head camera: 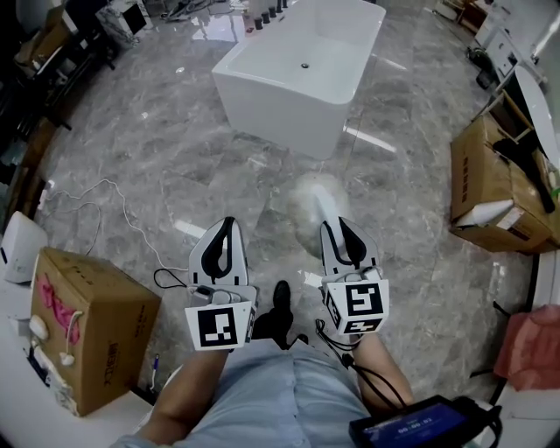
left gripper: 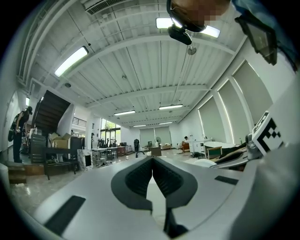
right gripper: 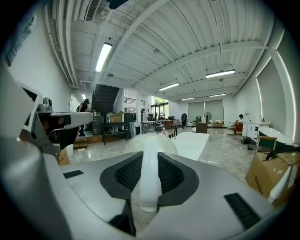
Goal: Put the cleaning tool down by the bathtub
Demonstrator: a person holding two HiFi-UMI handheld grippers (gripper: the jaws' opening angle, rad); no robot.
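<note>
A white freestanding bathtub point(head camera: 302, 70) stands on the marble floor ahead; in the right gripper view the bathtub point(right gripper: 194, 140) shows beyond the jaws. My right gripper point(head camera: 338, 227) is shut on the white handle of the cleaning tool point(head camera: 313, 203), whose pale fluffy head hangs above the floor short of the tub. In the right gripper view the handle point(right gripper: 149, 176) runs up between the dark pads to the rounded head. My left gripper point(head camera: 228, 224) is held beside it, shut, with nothing between its pads point(left gripper: 140, 177).
One cardboard box point(head camera: 92, 328) sits at the left, another box point(head camera: 490, 188) at the right. A white cable point(head camera: 105, 201) trails over the floor on the left. Small bottles point(head camera: 267, 16) line the tub's far end. A dark screen device point(head camera: 420, 424) hangs at my waist.
</note>
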